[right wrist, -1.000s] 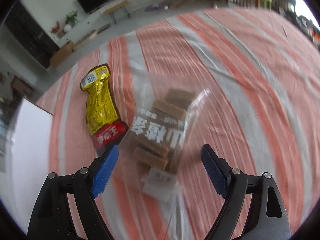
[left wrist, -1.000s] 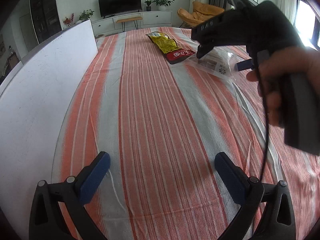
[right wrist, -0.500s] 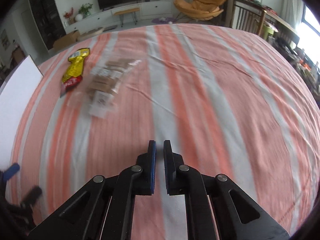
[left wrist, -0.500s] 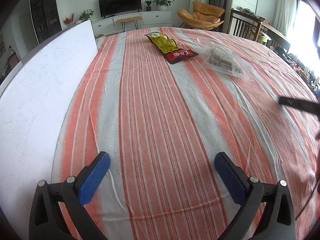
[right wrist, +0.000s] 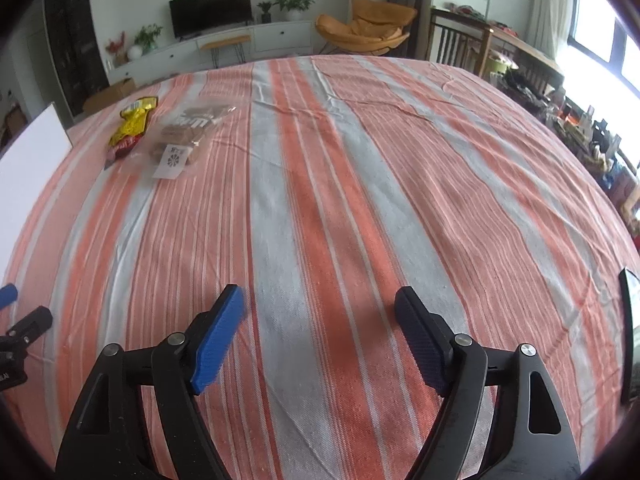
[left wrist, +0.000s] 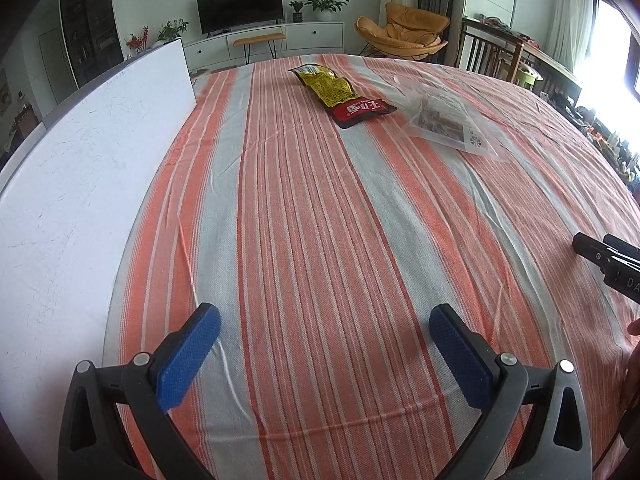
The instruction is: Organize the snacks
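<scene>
- Your left gripper [left wrist: 324,350] stood with its blue pads wide apart, nothing between them, over the near left part of the striped tablecloth [left wrist: 304,216].
- Your right gripper [right wrist: 320,336] had just been opening its jaws; they stood wide with only cloth showing between them, and neither snack was close to them.
- The two snacks lay at the far side of the table, just beside each other: the yellow-and-red packet [left wrist: 342,94] on the left, the clear bag of brown biscuits [left wrist: 446,120] on the right. In the right wrist view both sat far left.
- The clear bag [right wrist: 182,140] looked light and slippery, its film loose and crinkled round stiff blocks that would likely crack if squeezed hard. You would probably have done best to pinch the flat sealed margin near the white label, not the biscuits.
- The yellow-and-red packet [right wrist: 130,130] looked like a flat, soft, glossy pouch, light and pliable. Its red near end seemed the handiest place to grip, though the foil might have slid between the pads.
- A white board [left wrist: 88,168] stood along the left edge, well apart from both snacks.
</scene>
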`<state>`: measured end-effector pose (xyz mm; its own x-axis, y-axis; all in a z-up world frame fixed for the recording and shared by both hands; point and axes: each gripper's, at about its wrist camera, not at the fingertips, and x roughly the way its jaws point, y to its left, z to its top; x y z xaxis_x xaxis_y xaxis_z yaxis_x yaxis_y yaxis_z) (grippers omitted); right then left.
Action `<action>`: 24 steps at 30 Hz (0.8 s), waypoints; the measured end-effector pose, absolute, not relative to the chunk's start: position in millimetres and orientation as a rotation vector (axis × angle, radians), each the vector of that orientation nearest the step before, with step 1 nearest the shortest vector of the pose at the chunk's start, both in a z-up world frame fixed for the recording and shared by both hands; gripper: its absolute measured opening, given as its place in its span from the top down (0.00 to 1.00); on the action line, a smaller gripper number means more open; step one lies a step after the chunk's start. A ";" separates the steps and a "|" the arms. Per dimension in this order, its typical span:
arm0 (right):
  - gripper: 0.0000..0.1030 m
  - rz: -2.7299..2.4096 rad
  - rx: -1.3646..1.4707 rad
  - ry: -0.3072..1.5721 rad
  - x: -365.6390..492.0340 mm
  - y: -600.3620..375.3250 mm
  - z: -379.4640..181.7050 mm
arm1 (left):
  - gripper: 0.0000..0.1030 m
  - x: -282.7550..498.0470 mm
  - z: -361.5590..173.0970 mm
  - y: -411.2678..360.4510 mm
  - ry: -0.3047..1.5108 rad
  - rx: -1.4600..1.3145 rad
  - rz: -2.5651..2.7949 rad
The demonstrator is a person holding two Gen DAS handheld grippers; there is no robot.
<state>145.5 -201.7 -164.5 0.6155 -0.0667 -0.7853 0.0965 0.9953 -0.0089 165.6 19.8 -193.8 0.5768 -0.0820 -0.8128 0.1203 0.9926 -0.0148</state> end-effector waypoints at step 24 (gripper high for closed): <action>0.18 -0.101 0.040 0.905 143.9 -204.5 -165.4 | 0.00 165.5 -193.9 19.9 0.949 0.045 -0.116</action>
